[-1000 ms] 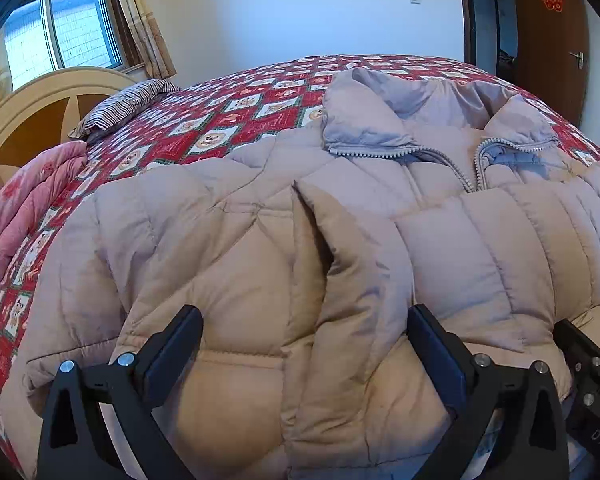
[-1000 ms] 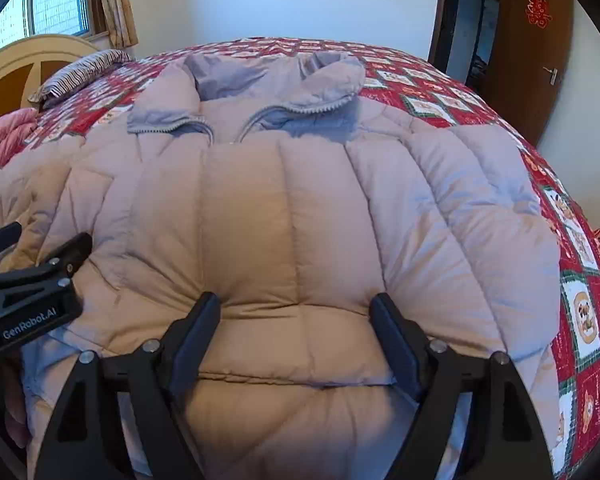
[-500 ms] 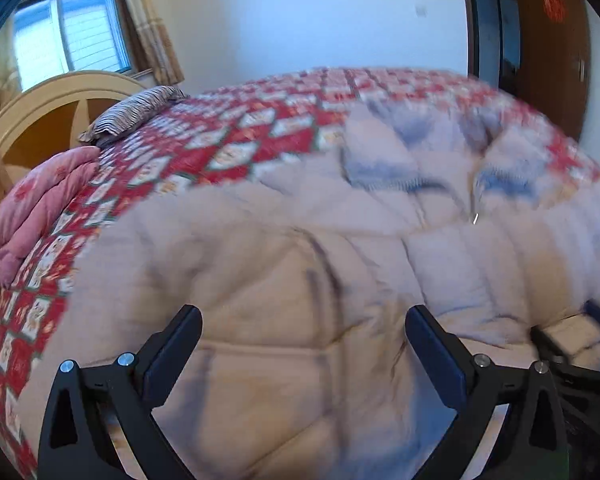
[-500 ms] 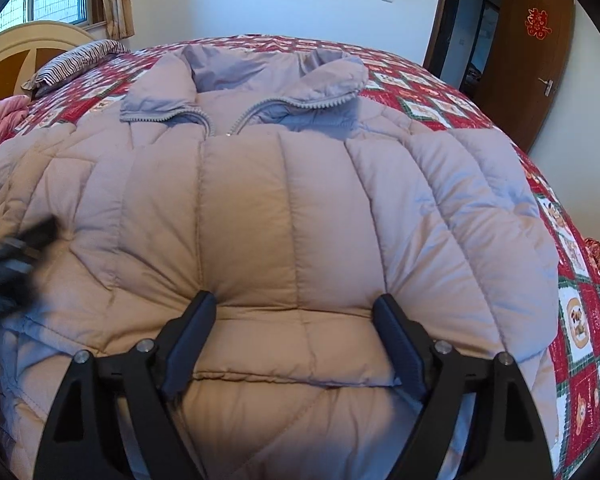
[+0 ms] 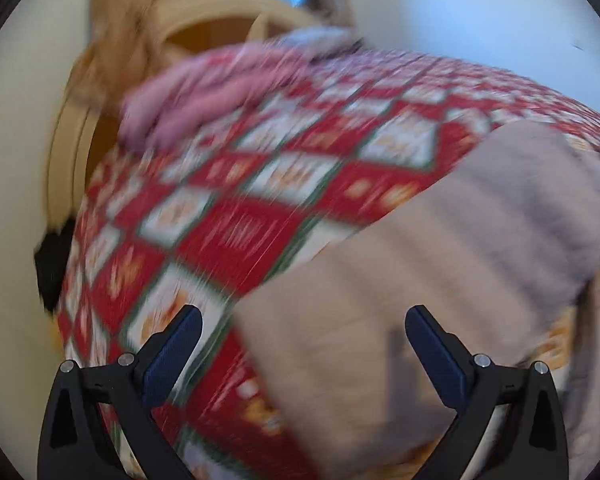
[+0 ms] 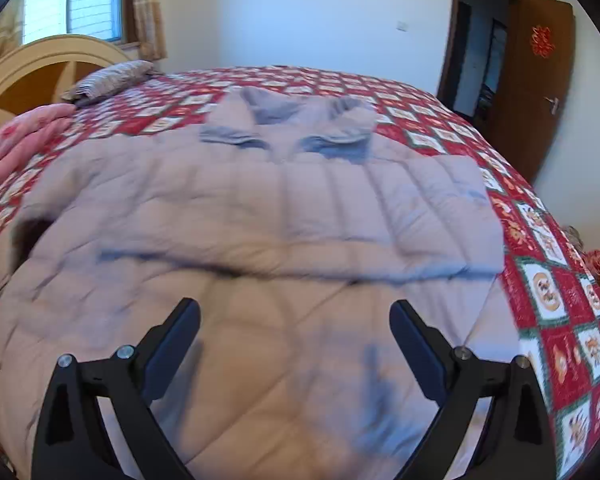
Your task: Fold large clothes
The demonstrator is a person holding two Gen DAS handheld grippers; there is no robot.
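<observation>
Puffy beige cloth lies right under my right gripper (image 6: pixel 295 332), whose jaws are opening with nothing pinched between them. A second ago the bottom of the down jacket (image 6: pixel 260 216) lay flat; now it is folded up across the middle, so the first fold looks done. My left gripper (image 5: pixel 303 340) has swung away to the side, jaws wide apart and empty, over the jacket's sleeve (image 5: pixel 460 248), I think, though the view is blurry. Farther off are the red patchwork quilt (image 6: pixel 548 280), the pink blanket (image 5: pixel 204 100) and the striped pillow (image 6: pixel 112 78).
</observation>
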